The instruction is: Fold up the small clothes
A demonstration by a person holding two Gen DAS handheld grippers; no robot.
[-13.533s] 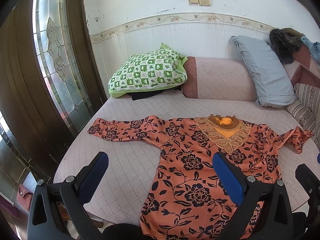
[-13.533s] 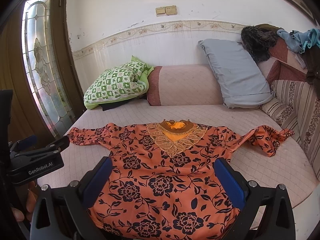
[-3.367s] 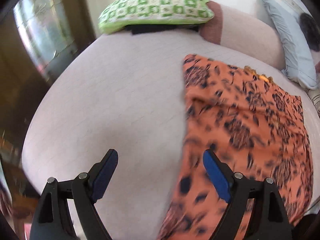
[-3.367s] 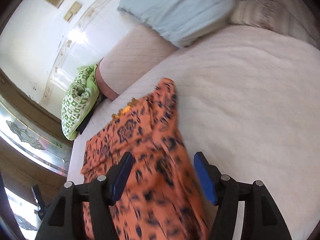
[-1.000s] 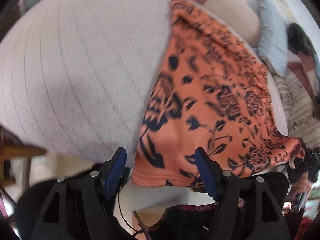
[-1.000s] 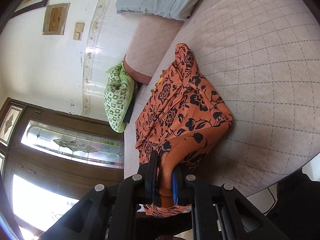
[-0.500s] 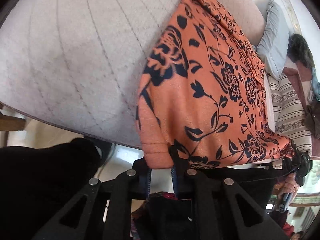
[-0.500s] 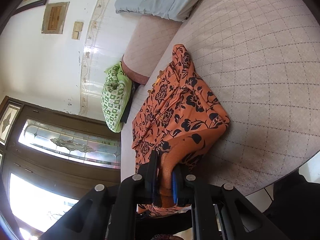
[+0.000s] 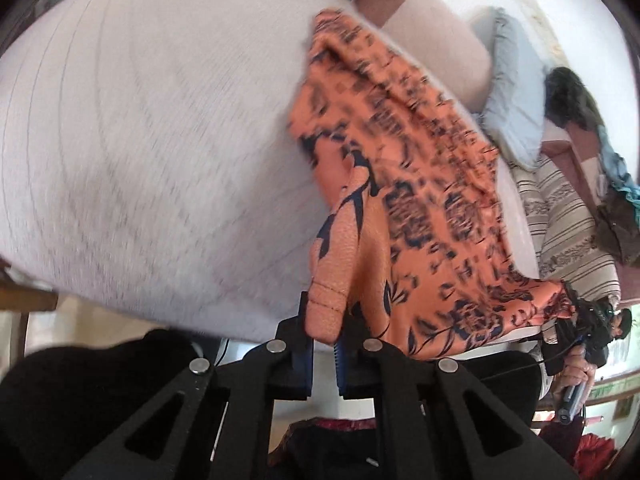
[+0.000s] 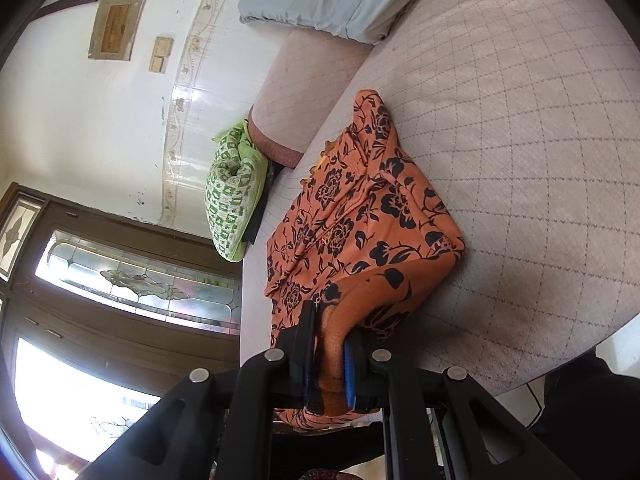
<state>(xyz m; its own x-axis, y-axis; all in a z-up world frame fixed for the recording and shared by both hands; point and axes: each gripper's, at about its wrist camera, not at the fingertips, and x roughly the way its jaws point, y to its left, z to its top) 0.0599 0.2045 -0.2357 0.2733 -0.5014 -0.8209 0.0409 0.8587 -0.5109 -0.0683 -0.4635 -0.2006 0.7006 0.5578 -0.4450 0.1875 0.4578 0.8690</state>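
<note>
left tool (image 9: 323, 334) newly clamped on one orange top's (image 9: 404, 184) hem, right tool (image 10: 329, 350) pinching it too, two pillows

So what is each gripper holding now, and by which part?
Both hold the orange floral top: left gripper and right gripper each pinch its hem edge.

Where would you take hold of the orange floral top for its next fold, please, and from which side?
Probably at the hem corners, from the bed's near edge. The orange floral top lies lengthwise, its hem overhanging that edge; the left gripper and right gripper are each shut on a corner there.
</note>
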